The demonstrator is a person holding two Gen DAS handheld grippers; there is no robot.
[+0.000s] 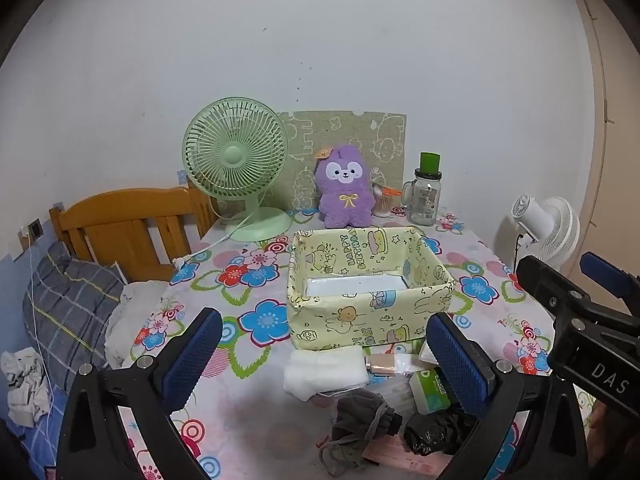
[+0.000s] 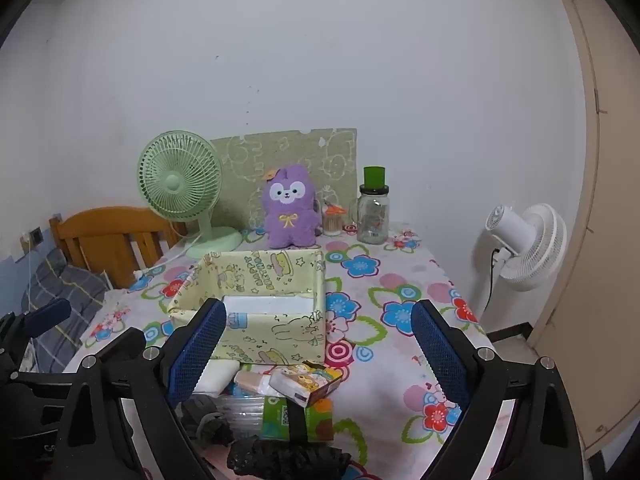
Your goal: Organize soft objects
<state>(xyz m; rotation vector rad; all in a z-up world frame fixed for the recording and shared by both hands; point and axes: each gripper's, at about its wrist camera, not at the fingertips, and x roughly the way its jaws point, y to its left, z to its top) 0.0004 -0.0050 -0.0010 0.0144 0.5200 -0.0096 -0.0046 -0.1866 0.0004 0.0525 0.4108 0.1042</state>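
Soft objects lie heaped at the desk's near edge, just before the empty yellow box. Left hand-held gripper and right hand-held gripper hover above, jaws apart, holding nothing.

Both views give you soft, even indoor light — slightly dim, cool cast, no hard shadows. The wall shades off grey toward the corners, where you get heavy fisheye vignetting and black lens rim. Straight edges bow: see the door frame curving at the right. Faint shadow sits on the worktop under the left gripper. Mild glare on the glass jar. Near clutter looks soft and noisy — mid-distance stays sharp.
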